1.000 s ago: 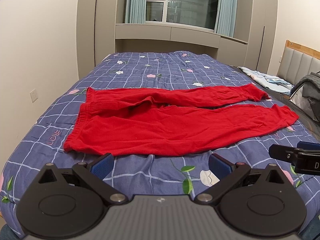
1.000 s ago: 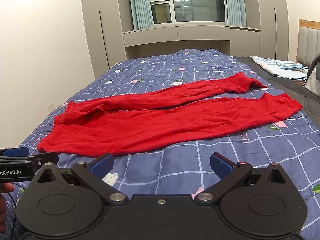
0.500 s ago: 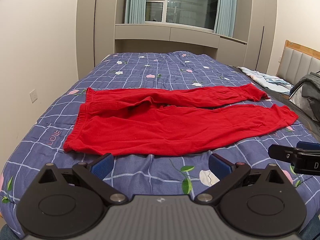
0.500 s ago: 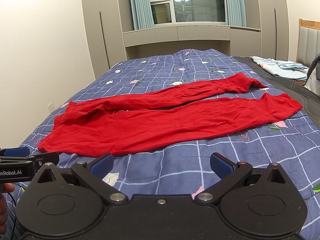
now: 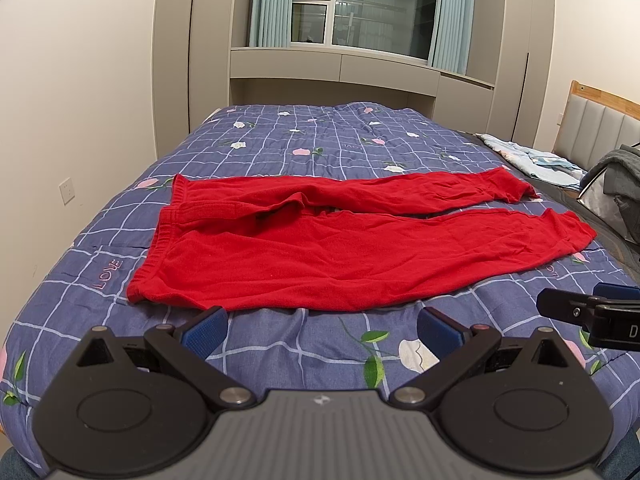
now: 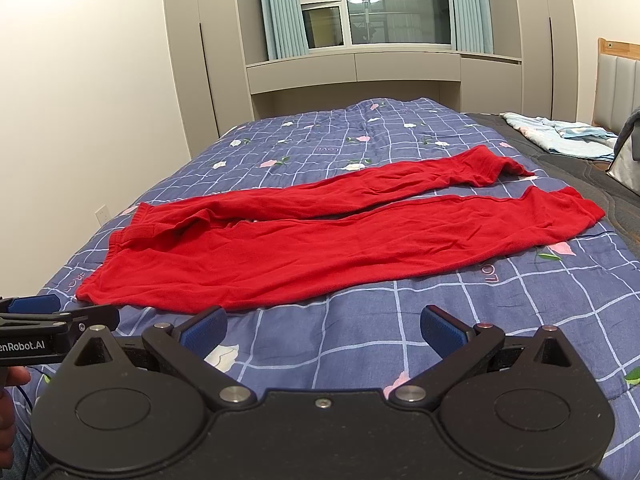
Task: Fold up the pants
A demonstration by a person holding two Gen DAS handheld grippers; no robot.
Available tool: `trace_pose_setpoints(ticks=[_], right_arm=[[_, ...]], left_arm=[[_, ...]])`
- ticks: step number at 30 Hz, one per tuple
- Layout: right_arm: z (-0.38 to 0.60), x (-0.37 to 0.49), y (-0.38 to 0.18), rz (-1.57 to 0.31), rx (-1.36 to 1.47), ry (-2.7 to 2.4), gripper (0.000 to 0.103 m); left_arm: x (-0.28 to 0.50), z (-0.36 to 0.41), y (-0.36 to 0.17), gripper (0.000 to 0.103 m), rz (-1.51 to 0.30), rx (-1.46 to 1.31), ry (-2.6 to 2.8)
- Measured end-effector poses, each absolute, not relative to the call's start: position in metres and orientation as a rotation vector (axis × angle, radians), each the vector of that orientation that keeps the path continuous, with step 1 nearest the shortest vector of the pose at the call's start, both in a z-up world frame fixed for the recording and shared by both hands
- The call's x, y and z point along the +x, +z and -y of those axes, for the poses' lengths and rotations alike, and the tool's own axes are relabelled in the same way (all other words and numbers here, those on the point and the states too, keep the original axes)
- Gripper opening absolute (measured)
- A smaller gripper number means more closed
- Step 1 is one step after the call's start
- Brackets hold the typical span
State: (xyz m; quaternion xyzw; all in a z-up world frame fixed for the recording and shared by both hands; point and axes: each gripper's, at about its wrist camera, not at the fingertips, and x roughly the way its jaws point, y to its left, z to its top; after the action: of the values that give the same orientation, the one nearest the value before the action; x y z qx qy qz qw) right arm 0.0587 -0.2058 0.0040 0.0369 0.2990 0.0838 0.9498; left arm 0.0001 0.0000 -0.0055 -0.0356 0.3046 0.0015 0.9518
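Observation:
Red pants lie flat across the bed, waistband to the left, both legs stretched to the right and slightly apart. They also show in the right wrist view. My left gripper is open and empty, just short of the near edge of the pants near the waist. My right gripper is open and empty, short of the near leg. Each gripper shows at the edge of the other's view.
The bed has a blue checked floral quilt. A light blue cloth and a grey garment lie at the right by the headboard. A wall stands close on the left, cabinets and a window beyond the bed.

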Motion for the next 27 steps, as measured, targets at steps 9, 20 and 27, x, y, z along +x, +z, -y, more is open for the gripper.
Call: trace_pose_setpoints(ticks=[9,20,27], right_arm=[[0.206,0.058,0.004,-0.608,0.075,0.171,0.103],[0.203,0.056,0.013,-0.590,0.069,0.175,0.103],[0.203,0.045,0.022,-0.561,0.062,0.175,0.103]], left_arm=[[0.000,0.000,-0.005,0.103,-0.619,-0.072,0.003],[-0.006,0.006,0.004,0.103,-0.599,-0.062,0.003],[-0.015,0.007,0.012,0.103,-0.565,-0.056,-0.008]])
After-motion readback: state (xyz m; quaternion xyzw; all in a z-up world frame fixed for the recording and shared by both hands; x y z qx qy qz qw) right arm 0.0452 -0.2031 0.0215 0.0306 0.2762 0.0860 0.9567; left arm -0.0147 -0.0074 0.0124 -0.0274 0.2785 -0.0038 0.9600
